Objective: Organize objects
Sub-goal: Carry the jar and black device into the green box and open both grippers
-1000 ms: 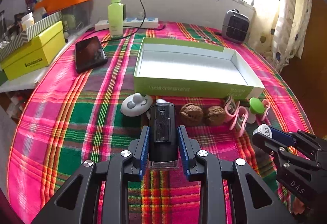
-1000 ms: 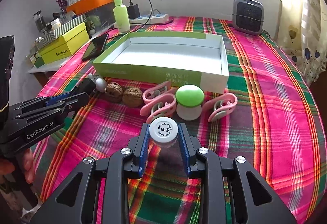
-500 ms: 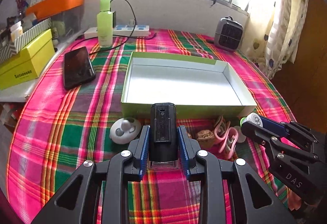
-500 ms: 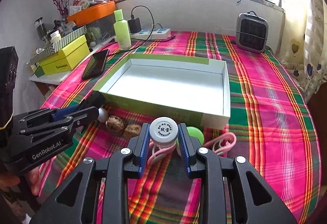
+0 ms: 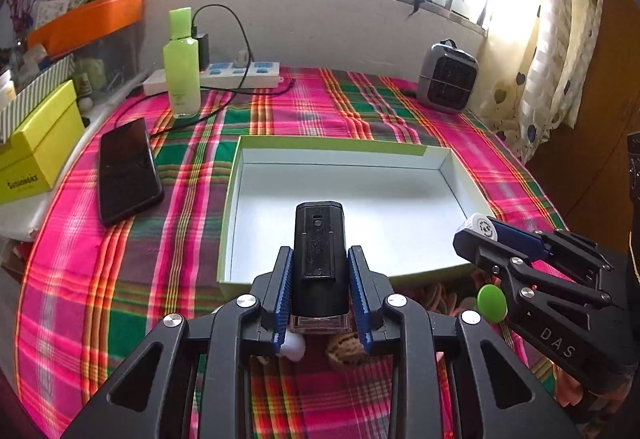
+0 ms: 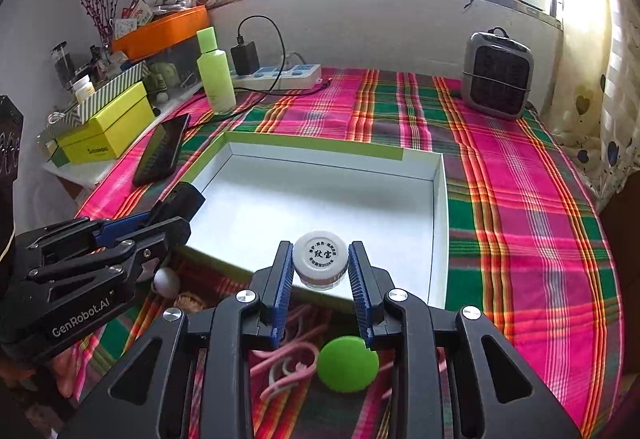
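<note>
My left gripper (image 5: 320, 271) is shut on a black rectangular device (image 5: 319, 251) and holds it in the air over the near left rim of the open green-and-white box (image 5: 448, 163). My right gripper (image 6: 320, 275) is shut on a small white-capped jar (image 6: 320, 256) held above the box's near wall (image 6: 439, 223). Each gripper shows in the other's view: the right one (image 5: 476, 235), the left one (image 6: 180, 207). The box's white floor is bare. Below the grippers lie walnuts (image 5: 346, 349), pink clips (image 6: 284, 367), a green round-topped object (image 6: 348, 363) and a white object (image 6: 167, 281).
A black phone (image 5: 126, 169) lies left of the box. A green bottle (image 5: 182, 67) and a power strip (image 5: 236, 75) with cables stand at the back left, a small grey heater (image 5: 448, 79) at the back right. Yellow boxes (image 5: 36, 143) sit off the table's left edge.
Both grippers have risen from the tablecloth and moved forward toward the box, each still holding its object. The loose items on the cloth have dropped below the fingers in view.
</note>
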The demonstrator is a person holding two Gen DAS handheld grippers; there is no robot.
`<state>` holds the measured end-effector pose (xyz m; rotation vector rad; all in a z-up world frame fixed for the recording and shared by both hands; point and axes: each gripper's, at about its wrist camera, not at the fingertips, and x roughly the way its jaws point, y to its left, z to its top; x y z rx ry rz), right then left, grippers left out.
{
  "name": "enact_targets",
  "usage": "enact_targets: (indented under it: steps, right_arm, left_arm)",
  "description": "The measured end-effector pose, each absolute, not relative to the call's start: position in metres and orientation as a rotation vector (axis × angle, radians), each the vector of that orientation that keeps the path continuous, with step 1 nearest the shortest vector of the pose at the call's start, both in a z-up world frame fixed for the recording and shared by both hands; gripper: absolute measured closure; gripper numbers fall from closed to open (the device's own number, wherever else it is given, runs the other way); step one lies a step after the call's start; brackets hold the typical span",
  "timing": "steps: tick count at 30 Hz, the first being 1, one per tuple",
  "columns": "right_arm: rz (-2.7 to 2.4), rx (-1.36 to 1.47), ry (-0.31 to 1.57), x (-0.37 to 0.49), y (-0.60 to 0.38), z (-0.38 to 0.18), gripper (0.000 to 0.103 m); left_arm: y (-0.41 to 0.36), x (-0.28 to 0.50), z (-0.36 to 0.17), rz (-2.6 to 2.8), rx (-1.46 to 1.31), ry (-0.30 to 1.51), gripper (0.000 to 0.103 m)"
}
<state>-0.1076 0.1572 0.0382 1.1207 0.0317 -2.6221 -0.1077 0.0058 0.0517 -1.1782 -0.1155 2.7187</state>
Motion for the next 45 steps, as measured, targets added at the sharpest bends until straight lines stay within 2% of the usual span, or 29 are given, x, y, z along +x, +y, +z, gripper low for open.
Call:
enact_targets:
  steps: [25, 45]
  right_arm:
    - [-2.611, 1.263, 0.070, -0.199, 0.159, 0.016, 0.074]
    - [-2.577, 1.322, 0.099, -0.224, 0.159, 0.002, 0.074]
  left_arm:
    - [0.012, -0.194, 0.032, 2.669, -1.294, -0.089, 0.077]
    - [0.015, -0.211, 0.018, 2.648, -1.348, -0.066, 0.077]
